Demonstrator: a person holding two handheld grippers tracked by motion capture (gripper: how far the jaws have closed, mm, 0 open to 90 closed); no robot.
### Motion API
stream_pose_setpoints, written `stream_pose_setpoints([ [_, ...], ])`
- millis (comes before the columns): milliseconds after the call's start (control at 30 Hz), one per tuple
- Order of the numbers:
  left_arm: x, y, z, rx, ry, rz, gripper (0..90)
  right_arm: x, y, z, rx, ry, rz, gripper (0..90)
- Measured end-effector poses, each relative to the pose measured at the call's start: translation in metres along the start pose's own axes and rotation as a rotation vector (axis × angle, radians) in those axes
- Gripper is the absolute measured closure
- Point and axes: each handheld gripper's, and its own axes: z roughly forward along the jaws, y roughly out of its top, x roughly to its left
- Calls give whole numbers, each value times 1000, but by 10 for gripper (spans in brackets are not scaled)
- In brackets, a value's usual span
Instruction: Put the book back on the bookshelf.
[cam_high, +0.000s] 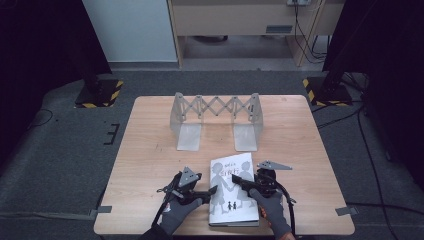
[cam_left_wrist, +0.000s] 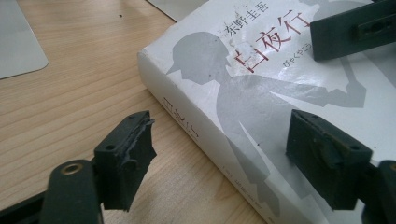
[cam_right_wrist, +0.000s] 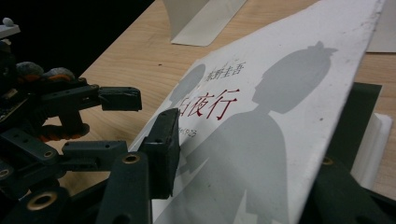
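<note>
A white hardback book (cam_high: 232, 190) with grey silhouettes and red characters lies flat near the table's front edge. My left gripper (cam_high: 212, 192) is at its left side. In the left gripper view the book (cam_left_wrist: 261, 93) has its spine edge between my left gripper's (cam_left_wrist: 222, 135) jaws, one over bare wood and one above the cover, neither pressing. My right gripper (cam_high: 237, 180) is at the book's right side. In the right gripper view the front cover (cam_right_wrist: 261, 140) is tilted up off the pages. It runs between my right gripper's (cam_right_wrist: 252, 149) wide-apart jaws, one above it and one beneath.
A grey extendable book rack (cam_high: 216, 117) with two upright ends and flat base plates stands at the back middle of the wooden table (cam_high: 150, 150). Dark floor, cables and stand feet surround the table.
</note>
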Motion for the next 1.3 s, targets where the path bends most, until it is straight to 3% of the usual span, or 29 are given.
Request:
stream_pose_setpoints([
  [67, 0, 1, 0, -5, -3, -3, 256, -1, 0, -1, 1, 6, 25, 568],
  [233, 2, 3, 0, -14, -7, -23, 285, 1, 1, -2, -10, 3, 18, 597],
  [333, 3, 4, -1, -32, -37, -56, 285, 1, 1, -3, -20, 13, 27, 622],
  [600, 2, 5, -1, -47, -81, -69, 267, 9, 5, -8, -57, 48, -12, 681],
  [800, 3, 6, -3, -67, -118, -95, 212, 17, 8, -14, -96, 76, -41, 723],
  [867, 4, 5, -2, -65, -132, -104, 148, 19, 10, -18, -111, 85, -53, 739],
  [1000, 1, 3, 2, -71, -202, -138, 43, 21, 11, -24, -138, 118, -71, 760],
  [1167, 0, 4, 2, -85, -211, -127, 0, 24, 13, -30, -164, 146, -98, 776],
  [1300, -2, 4, 3, -93, -226, -147, 0, 23, 12, -34, -180, 166, -105, 782],
])
